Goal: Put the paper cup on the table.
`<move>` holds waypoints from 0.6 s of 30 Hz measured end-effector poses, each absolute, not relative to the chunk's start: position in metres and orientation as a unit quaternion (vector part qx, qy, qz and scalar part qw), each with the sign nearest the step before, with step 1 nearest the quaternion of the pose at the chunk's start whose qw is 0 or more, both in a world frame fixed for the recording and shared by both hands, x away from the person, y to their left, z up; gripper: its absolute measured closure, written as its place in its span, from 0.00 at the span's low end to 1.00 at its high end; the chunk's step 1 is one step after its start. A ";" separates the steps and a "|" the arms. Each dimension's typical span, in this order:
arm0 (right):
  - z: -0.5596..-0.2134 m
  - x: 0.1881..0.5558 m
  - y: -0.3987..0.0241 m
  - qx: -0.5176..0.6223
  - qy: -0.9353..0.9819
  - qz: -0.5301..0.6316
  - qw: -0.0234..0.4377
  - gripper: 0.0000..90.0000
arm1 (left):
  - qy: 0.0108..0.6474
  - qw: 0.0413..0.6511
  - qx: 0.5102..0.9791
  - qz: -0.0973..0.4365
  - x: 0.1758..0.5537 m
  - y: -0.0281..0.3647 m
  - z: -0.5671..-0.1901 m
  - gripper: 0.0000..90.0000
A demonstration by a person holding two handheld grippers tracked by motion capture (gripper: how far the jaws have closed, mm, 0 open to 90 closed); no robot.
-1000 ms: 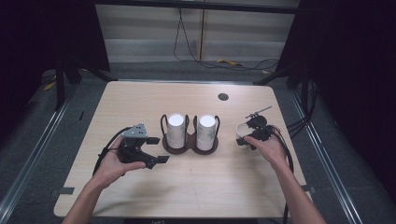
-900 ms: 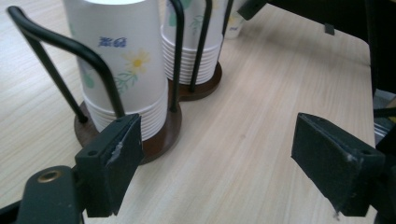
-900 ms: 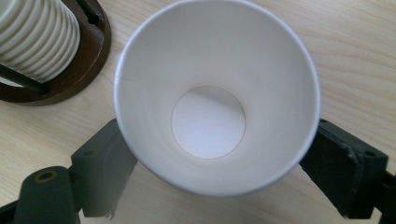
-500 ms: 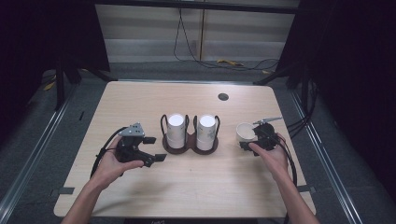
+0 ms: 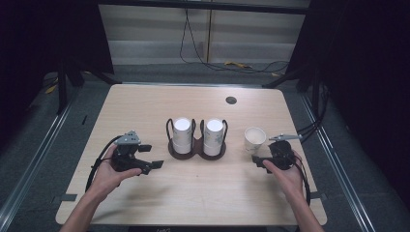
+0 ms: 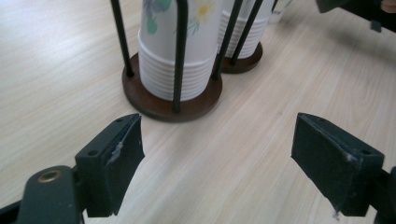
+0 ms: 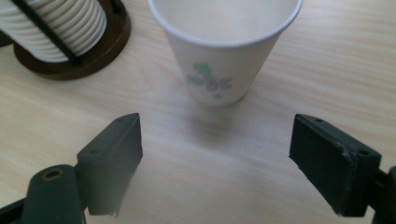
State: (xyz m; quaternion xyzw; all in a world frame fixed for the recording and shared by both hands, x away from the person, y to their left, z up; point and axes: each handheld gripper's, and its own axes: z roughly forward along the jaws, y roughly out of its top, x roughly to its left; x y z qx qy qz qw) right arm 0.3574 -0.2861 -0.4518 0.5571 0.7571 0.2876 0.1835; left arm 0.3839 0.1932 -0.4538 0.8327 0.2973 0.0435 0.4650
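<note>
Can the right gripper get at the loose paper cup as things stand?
Probably yes: the paper cup stands upright just ahead of the right gripper, whose fingers are open, with bare table between.

Both hand-held grippers, left gripper (image 5: pixel 153 165) and right gripper (image 5: pixel 256 160), hover low (fingers apart, right's just narrowing).

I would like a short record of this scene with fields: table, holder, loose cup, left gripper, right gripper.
table: light wood
holder: dark twin wire rack at the table's middle, a stack of upside-down white cups in each side
loose cup: upright, empty, flower print, standing right of the holder, apart from it
left gripper: jaws open, nothing between them, facing the holder
right gripper: jaws have just been closing a little but are open, short of the cup, not touching it
</note>
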 end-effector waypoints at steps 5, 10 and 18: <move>-0.455 0.335 -0.287 0.559 0.746 0.311 0.187 0.21 | 0.331 0.446 0.830 0.051 0.382 0.204 -0.460 0.20; -0.454 0.316 -0.287 0.553 0.738 0.329 0.201 0.21 | 0.382 0.423 0.819 0.063 0.378 0.214 -0.468 0.21; -0.460 0.288 -0.286 0.557 0.732 0.336 0.202 0.22 | 0.402 0.415 0.814 0.059 0.359 0.226 -0.480 0.23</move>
